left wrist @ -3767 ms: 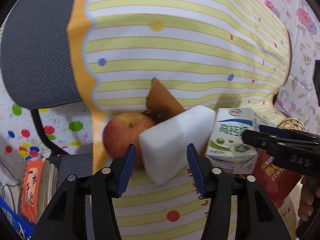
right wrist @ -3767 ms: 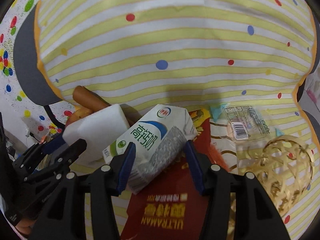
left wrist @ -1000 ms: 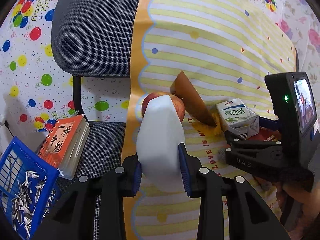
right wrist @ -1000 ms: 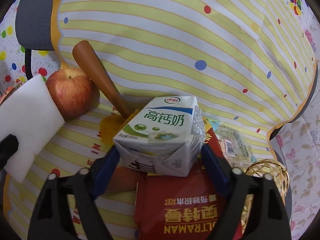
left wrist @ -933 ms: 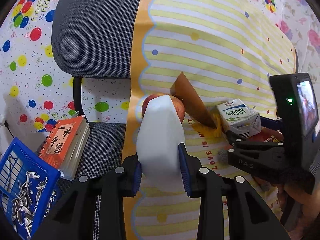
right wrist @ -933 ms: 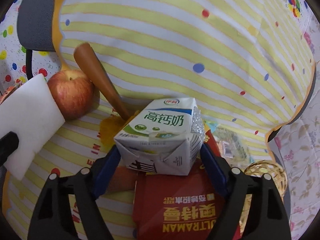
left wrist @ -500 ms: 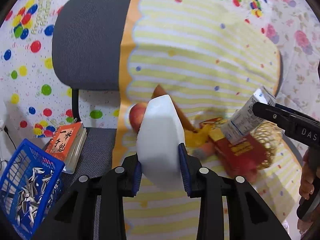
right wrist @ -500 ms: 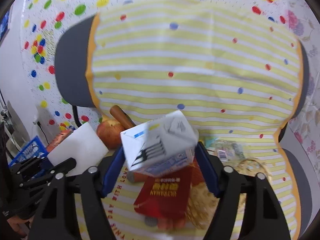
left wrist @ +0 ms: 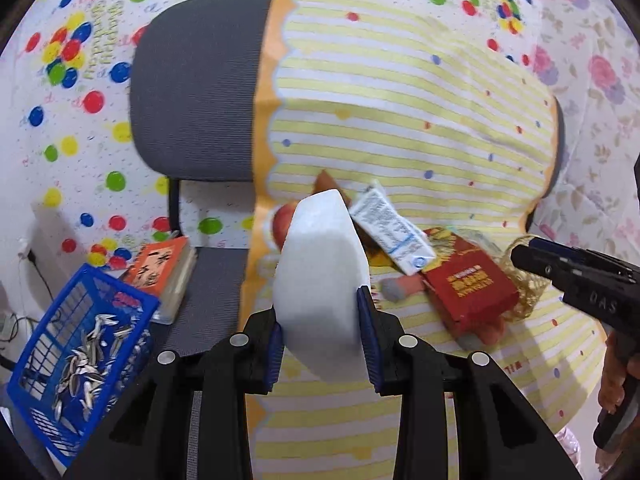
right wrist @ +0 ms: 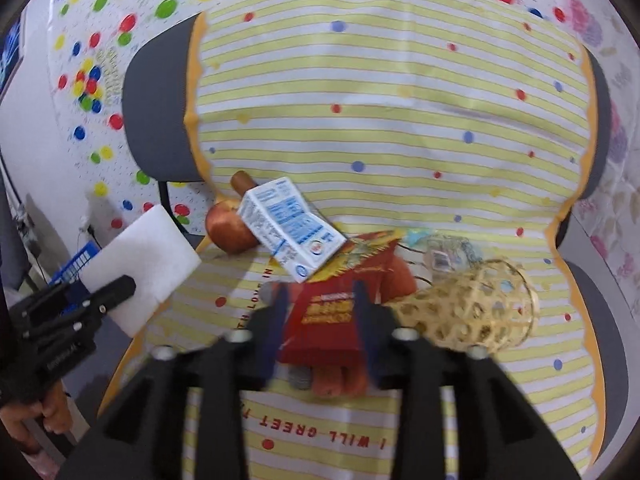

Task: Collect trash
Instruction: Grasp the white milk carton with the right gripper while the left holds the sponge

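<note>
My left gripper [left wrist: 322,340] is shut on a white foam block [left wrist: 320,272] and holds it up above the yellow striped cloth [left wrist: 400,120]. From the right wrist view the foam block [right wrist: 144,264] and left gripper [right wrist: 80,300] show at the left. A white-and-blue milk carton [right wrist: 288,228] lies tilted on the pile, leaning on the apple [right wrist: 228,228] and the red packet [right wrist: 332,312]. My right gripper [right wrist: 322,320] hovers above the red packet; its jaws are opening with nothing between them. In the left wrist view the carton [left wrist: 392,232] lies apart from the right gripper [left wrist: 520,254].
A blue basket [left wrist: 32,360] of seed shells and an orange book [left wrist: 160,268] sit at the left by a grey chair [left wrist: 192,100]. A wicker ball [right wrist: 472,304], a clear wrapper [right wrist: 444,256] and a brown stick [right wrist: 240,180] lie on the cloth.
The milk carton has left my right gripper's jaws and now lies on the pile. Both grippers have pulled back and risen; the left still holds the foam block.
</note>
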Available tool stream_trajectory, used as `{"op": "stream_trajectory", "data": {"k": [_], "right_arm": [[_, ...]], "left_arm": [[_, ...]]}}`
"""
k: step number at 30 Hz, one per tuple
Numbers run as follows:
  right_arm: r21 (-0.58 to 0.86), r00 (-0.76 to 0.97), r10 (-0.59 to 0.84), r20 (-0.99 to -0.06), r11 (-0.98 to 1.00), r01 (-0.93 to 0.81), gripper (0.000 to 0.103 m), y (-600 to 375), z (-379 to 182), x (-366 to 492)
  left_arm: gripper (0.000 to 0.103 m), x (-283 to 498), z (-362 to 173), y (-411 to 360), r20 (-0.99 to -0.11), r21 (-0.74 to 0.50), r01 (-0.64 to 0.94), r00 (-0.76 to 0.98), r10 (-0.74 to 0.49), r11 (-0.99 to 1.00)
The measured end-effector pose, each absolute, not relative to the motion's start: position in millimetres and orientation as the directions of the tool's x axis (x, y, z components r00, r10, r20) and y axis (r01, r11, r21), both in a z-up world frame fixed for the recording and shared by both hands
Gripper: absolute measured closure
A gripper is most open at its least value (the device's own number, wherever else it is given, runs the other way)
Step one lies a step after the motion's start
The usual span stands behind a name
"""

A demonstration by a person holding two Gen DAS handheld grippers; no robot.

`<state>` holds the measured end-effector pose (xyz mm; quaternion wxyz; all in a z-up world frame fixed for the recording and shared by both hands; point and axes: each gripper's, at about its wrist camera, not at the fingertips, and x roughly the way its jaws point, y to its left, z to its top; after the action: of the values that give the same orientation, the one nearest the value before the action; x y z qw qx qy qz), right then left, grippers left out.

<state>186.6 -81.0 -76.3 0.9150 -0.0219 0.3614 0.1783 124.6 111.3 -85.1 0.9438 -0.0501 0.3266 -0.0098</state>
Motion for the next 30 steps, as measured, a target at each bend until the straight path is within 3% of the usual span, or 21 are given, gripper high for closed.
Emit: {"op": "stream_trajectory", "data": {"k": [4,6,8,18,30], "right_arm": [[0.059,0.664,0.311,-0.680,0.926,-0.373,0.056,-56,-82,197],[0.027,0.663,0.304,-0.684,0.919,-0.393,0.043,-38,-87,206],[-0.006,0.667,0.292,-0.685,0.914,-0.405,0.039,-25,-90,212],[-0.211,0.703,0.140,-0.697,0.897,-0.388,0.038,36,-118,258],[-0.285,0.704,0.022,-0.710,0.905,-0.316,0.038,48,-146,295]], "left_arm": [[0.068,131,-86,128,-0.615,-0.103,-0.038,0.788,-0.034,0.994],[0.068,136,-87,133,-0.613,-0.101,-0.043,0.789,-0.028,0.994],[0.068,144,-90,137,-0.614,-0.104,-0.044,0.788,-0.029,0.994],[0.068,189,-108,160,-0.626,-0.132,-0.072,0.779,-0.027,0.989],[0.068,205,-115,170,-0.617,-0.140,-0.061,0.786,-0.039,0.988]]}}
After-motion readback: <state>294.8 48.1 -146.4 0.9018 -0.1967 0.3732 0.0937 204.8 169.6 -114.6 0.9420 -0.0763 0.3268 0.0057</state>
